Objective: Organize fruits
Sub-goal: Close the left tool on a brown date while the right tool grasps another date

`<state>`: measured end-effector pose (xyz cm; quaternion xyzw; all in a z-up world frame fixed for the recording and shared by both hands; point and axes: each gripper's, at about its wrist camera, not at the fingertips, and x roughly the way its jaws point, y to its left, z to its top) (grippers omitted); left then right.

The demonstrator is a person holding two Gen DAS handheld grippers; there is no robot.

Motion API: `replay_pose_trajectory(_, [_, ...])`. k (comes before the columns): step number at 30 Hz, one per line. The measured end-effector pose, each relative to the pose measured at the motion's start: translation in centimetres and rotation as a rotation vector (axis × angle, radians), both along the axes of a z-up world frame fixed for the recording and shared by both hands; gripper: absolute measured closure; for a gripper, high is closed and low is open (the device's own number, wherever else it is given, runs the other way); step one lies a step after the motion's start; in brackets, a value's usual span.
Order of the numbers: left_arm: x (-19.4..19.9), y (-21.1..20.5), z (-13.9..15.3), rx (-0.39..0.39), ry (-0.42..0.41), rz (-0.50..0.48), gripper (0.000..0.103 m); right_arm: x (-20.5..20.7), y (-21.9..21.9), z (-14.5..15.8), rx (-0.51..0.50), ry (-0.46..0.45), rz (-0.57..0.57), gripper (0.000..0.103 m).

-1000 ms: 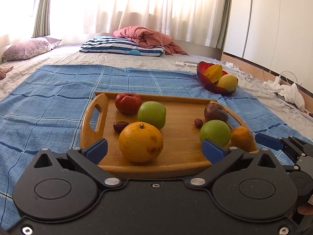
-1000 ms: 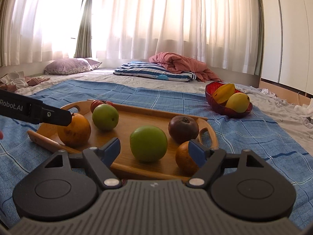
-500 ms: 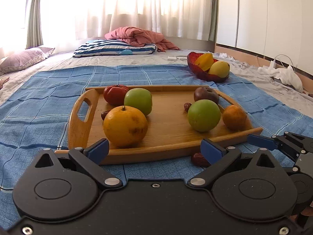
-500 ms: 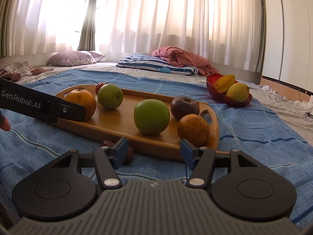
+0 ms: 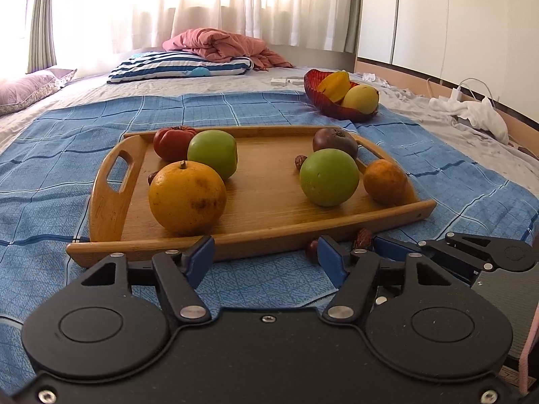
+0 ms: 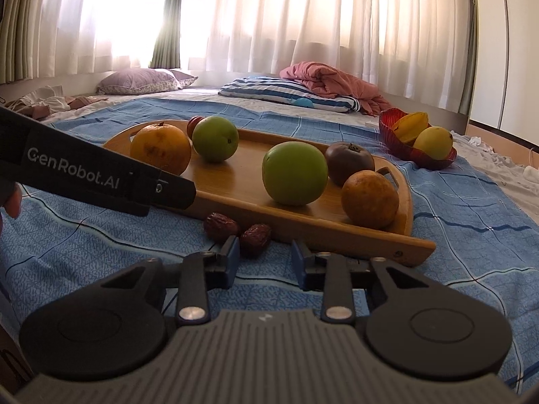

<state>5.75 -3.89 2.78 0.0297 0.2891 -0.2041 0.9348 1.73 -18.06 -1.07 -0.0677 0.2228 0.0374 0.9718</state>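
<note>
**While Fruit Sat on the Tray, Both Grippers Hung Low by Two Loose Dates**

As the wooden tray (image 5: 141, 245) lay on a blue checked cloth (image 5: 50, 175) spread over the bed, it carried most of the fruit. A large orange (image 5: 187, 197) sat near its front left. Behind that were a green apple (image 5: 212, 153) and a red tomato (image 5: 170, 141). On the right side stood a second green apple (image 5: 328, 176), a dark brown fruit (image 5: 333, 139) behind it, and a small orange (image 5: 384, 181) by the right rim. A date (image 5: 299, 161) showed between the two apples. Two more dates (image 6: 220, 225) (image 6: 255, 238) lay off the tray on the cloth, just in front of its near edge and touching each other.

The left gripper (image 5: 264, 245) pointed at the tray's front rim. Its fingers had just been closing, yet stood apart with only cloth between them. The right gripper (image 6: 264, 252) was low over the cloth. Its fingers had just drawn in to a narrow gap, nothing between the pads. The nearer date lay just beyond its left fingertip.

Farther back, a red bowl (image 5: 323, 101) held a star fruit (image 5: 335, 84) and a yellow mango (image 5: 360, 99).
</note>
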Motion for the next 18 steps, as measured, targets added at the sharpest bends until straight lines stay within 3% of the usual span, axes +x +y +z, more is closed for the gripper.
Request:
replay_pose_trajectory(12, [0.1, -3.2, -1.6, 0.018, 0.02, -0.031, 0.04, -0.3, -2.6, -0.1, 0.009, -0.005, -0.138, 0.077])
replay_pose_trajectory(18, [0.4, -4.4, -2.4, 0.026, 0.022, -0.023, 0.049, -0.3, -3.4, -0.1, -0.002, -0.012, -0.146, 0.073])
